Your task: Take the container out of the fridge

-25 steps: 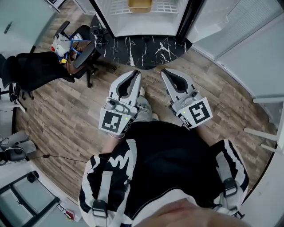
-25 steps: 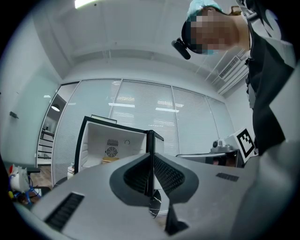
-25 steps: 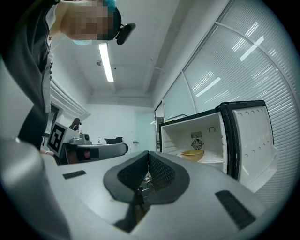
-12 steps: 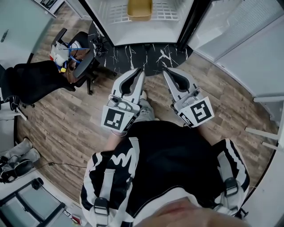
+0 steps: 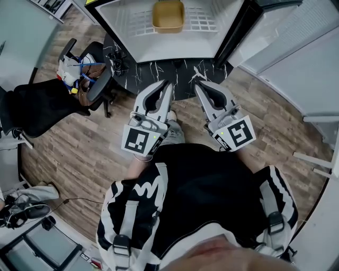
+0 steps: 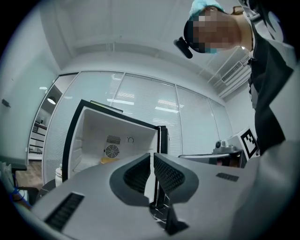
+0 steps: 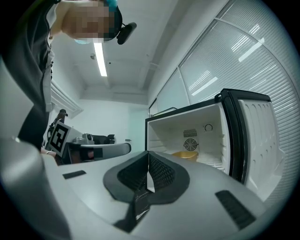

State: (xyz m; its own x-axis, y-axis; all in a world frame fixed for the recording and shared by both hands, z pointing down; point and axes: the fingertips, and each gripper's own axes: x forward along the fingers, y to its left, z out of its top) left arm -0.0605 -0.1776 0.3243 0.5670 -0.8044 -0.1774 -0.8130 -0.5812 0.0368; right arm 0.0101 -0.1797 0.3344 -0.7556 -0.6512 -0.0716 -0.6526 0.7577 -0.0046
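The open fridge [image 5: 159, 50] stands ahead with a white inside. A shallow yellow container [image 5: 168, 16] rests on its wire shelf [image 5: 204, 21]. My left gripper [image 5: 166, 84] and right gripper [image 5: 197, 84] are held side by side in front of my body, both shut and empty, well short of the fridge. From the left gripper view the container [image 6: 110, 160] peeks just above the left gripper [image 6: 152, 155]. The right gripper view shows the container [image 7: 185, 155] below the fridge's fan grille, beyond the right gripper [image 7: 148, 154].
A black marble-patterned mat [image 5: 175, 61] lies before the fridge. The fridge door [image 5: 275, 32] hangs open at the right. A black office chair [image 5: 53, 98] with cables and small items stands at the left on the wood floor. Cables lie at the lower left.
The fridge and container have come further into the head view as I step closer. Both grippers stay shut in the same pose.
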